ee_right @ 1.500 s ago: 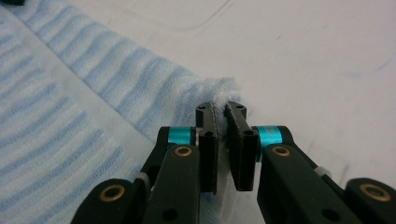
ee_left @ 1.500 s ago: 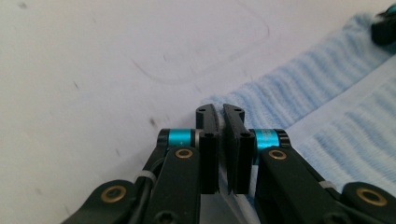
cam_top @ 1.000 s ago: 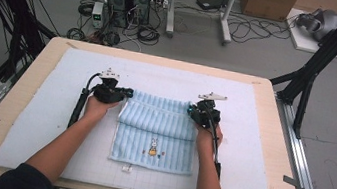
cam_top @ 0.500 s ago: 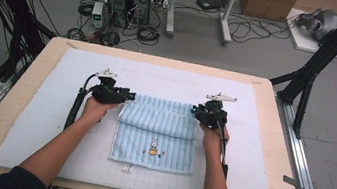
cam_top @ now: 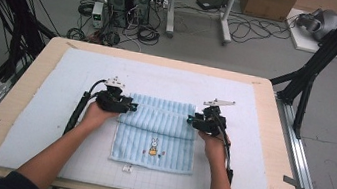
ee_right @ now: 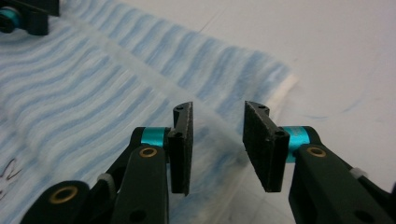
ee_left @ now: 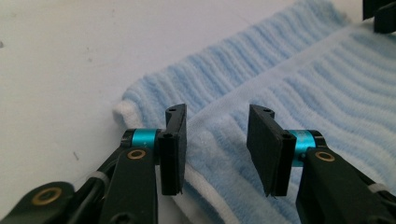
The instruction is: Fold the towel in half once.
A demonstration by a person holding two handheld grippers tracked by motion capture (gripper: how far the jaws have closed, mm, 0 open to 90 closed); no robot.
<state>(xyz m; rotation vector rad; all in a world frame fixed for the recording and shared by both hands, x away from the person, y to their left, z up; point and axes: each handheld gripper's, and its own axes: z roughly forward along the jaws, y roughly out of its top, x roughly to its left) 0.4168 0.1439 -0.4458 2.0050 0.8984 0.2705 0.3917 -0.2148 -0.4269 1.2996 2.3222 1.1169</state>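
Two sets of fingers (ee_left: 173,149) have just been opening and stand apart, gripping nothing, at the towel's (cam_top: 158,132) 9 and 3 o'clock edges. One fold looks done on the surface (cam_top: 253,188); more likely remain.

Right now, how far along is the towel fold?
Done: the far edge of the blue towel is folded toward the person, a doubled band across its top. In hand: the left gripper and right gripper sit at the band's two ends; their jaws have just been opening and stand apart, pressing nothing. Left: probably another fold, since the bunny half lies flat in a single layer.
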